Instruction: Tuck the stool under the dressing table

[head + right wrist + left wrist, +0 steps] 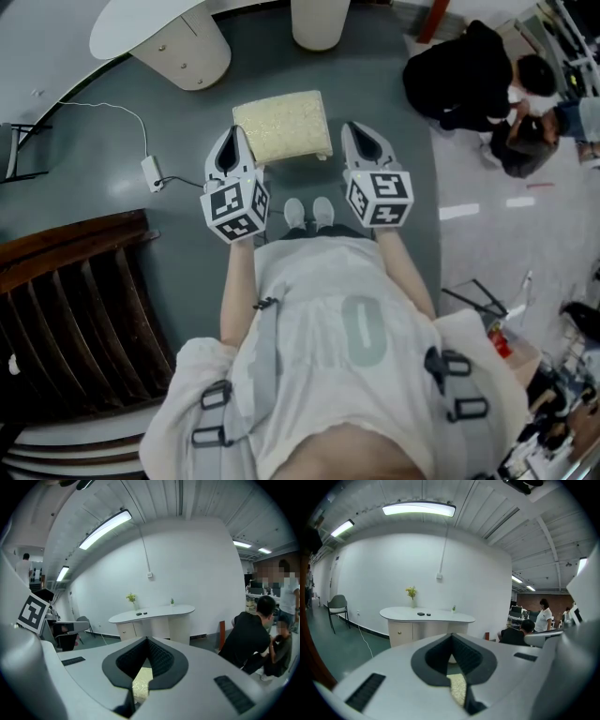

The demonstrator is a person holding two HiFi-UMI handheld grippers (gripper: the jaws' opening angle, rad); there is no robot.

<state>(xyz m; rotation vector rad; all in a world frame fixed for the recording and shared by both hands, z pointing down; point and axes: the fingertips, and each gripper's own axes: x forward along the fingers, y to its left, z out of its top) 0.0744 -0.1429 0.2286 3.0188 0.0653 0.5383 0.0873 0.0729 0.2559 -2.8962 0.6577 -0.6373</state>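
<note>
A stool (283, 126) with a cream, nubbly square cushion stands on the grey floor in front of me. Beyond it is the white kidney-shaped dressing table (150, 24), with its cream drawer pedestal (187, 56) and a second cream leg (320, 21). My left gripper (233, 141) hovers at the stool's left near corner, jaws shut and empty. My right gripper (361, 138) hangs just right of the stool, also shut and empty. The left gripper view shows the table (426, 616) straight ahead and a strip of cushion (458, 689) between the jaws. In the right gripper view the table (152, 612) stands ahead too.
A white cable with a power brick (152, 172) lies on the floor to the left. A dark wooden slatted piece (80, 309) stands at my left. Two people (478, 80) crouch at the right. A grey chair (338, 607) stands by the far wall.
</note>
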